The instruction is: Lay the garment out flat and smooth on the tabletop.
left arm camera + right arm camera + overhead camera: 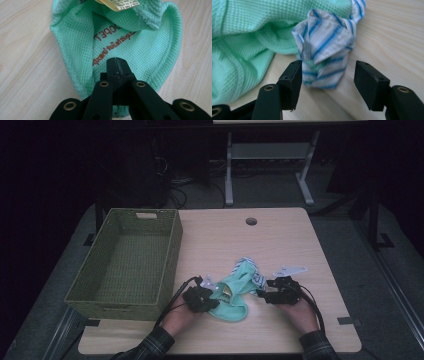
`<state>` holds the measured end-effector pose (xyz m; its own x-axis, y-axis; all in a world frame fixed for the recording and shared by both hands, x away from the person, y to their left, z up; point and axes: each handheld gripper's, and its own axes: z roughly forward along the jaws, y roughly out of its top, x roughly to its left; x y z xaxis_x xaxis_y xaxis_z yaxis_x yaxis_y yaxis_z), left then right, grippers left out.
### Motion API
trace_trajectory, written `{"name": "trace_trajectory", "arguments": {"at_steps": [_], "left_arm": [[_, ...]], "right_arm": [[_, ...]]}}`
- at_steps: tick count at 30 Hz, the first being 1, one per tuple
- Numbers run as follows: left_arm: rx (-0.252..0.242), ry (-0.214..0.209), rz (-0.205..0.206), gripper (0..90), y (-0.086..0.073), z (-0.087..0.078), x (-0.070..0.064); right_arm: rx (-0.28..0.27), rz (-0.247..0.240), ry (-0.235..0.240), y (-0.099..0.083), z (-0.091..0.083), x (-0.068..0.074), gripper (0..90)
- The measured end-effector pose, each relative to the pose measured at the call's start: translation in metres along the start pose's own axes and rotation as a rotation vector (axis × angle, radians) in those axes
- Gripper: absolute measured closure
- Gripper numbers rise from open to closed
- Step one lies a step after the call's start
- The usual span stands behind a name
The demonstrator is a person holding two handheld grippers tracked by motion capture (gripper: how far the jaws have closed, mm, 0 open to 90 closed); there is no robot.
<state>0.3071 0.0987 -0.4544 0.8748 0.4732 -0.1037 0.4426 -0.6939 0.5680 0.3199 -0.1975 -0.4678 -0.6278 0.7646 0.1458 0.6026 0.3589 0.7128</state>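
A mint-green waffle-knit garment with a blue-and-white striped trim lies crumpled on the table's front middle. My left gripper is at its left edge. In the left gripper view the jaws are pressed together over the green fabric, and its hem seems pinched between them. Brown printing and a tag show inside. My right gripper sits at the garment's right. In the right gripper view it is open, with the bunched striped trim between the jaws.
A green woven basket stands on the left of the wooden table, close to my left hand. A cable hole lies near the far edge. A grey table frame stands on the floor beyond.
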Motion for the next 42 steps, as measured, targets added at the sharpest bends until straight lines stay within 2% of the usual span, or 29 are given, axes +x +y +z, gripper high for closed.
{"name": "trace_trajectory", "arguments": {"at_steps": [5, 6, 8, 9, 10, 12, 15, 16, 20, 25, 31, 32, 36, 42], "left_arm": [[0.001, -0.001, 0.002, 89.8, 0.0, 0.0, 0.0], [0.0, -0.002, 0.002, 89.8, 0.0, 0.0, 0.0], [0.001, -0.002, 0.002, 89.8, 0.0, 0.0, 0.0], [0.0, -0.003, 0.002, 89.8, 0.0, 0.0, 0.0], [0.0, -0.003, 0.002, 89.8, 0.0, 0.0, 0.0], [0.001, -0.002, 0.003, 89.8, 0.0, 0.0, 0.0], [0.003, -0.001, 0.005, 89.8, 0.0, 0.0, 0.0], [0.003, -0.001, 0.005, 89.8, 0.0, 0.0, 0.0], [0.002, -0.004, 0.002, 89.8, 0.0, 0.0, 0.0], [0.005, -0.008, 0.003, 89.8, 0.0, 0.0, 0.001], [0.003, -0.009, 0.001, 89.9, 0.0, 0.0, 0.001], [0.004, -0.009, 0.001, 89.9, 0.0, 0.0, 0.001], [0.004, -0.011, 0.001, 89.9, 0.0, 0.0, 0.001], [0.005, -0.01, 0.004, 89.9, 0.0, 0.0, 0.001]], "right_arm": [[0.016, -0.022, -0.018, 0.005, 0.012, 0.001, 44.1], [0.01, -0.035, -0.03, 0.005, 0.013, 0.002, 50.4], [0.007, -0.04, -0.037, 0.005, 0.014, 0.002, 52.5], [0.003, -0.05, -0.045, 0.005, 0.014, 0.003, 56.4], [0.004, -0.061, -0.051, 0.005, 0.014, 0.003, 64.1], [0.005, -0.056, -0.052, 0.005, 0.013, 0.004, 66.3], [0.006, -0.061, -0.053, 0.005, 0.013, 0.003, 76.2], [0.01, -0.048, -0.053, 0.005, 0.011, 0.002, 79.9], [-0.01, -0.057, -0.052, 0.006, 0.007, -0.001, 81.1], [-0.017, -0.063, -0.076, 0.007, -0.003, -0.006, 81.1], [-0.027, -0.084, -0.119, 0.008, -0.016, -0.021, 81.0], [-0.031, -0.076, -0.127, 0.007, -0.018, -0.025, 81.1], [-0.026, -0.083, -0.136, 0.005, -0.021, -0.031, 81.1], [0.011, -0.1, -0.151, 0.001, -0.018, -0.039, 81.0]]}}
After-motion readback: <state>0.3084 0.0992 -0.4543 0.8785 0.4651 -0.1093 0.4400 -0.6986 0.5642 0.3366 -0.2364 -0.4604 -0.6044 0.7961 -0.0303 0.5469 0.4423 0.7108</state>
